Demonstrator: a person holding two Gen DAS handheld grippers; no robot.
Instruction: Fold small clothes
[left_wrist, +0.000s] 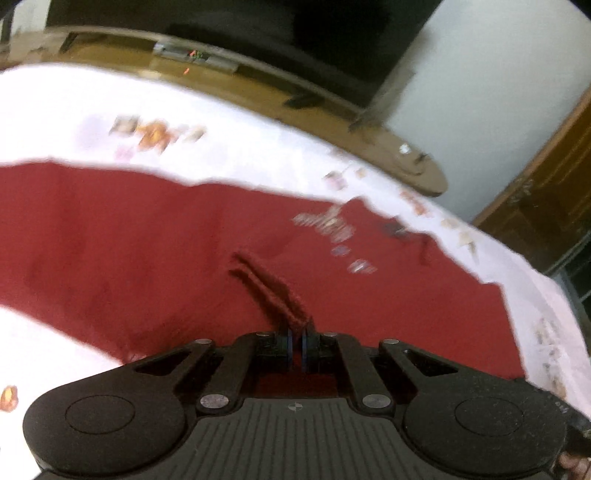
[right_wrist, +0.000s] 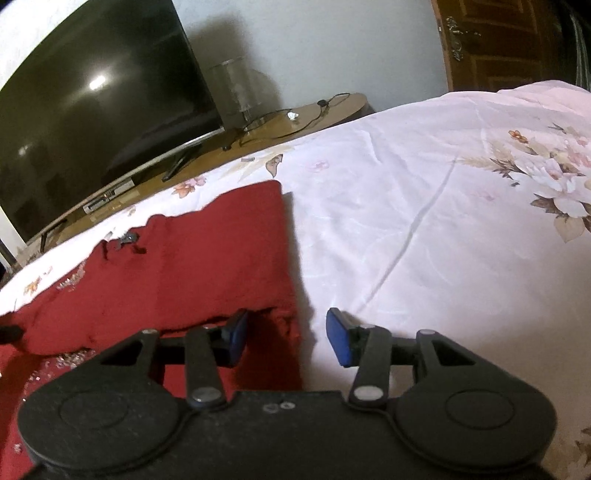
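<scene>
Here, dark red knit garment (left_wrist: 147, 240) spread flat on white floral bedsheet (right_wrist: 424, 203), frame centre-left. Left gripper (left_wrist: 295, 345) clamped tight on raised red fold. Right gripper (right_wrist: 288, 338) jaws apart, straddling garment's right edge, gripping nothing.

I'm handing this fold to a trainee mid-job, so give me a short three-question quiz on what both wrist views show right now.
1. True or false: the left gripper is shut on a pinched ridge of the red garment.
2. Which describes the right gripper? A) clamped on the bedsheet B) open, over the garment's edge C) holding a cable
3. Fill in: the garment lies on a white ____-printed bedsheet.

Key: 1 true. 2 B: its blue pads stand apart, with the garment's corner below the gap. 3 floral.
</scene>
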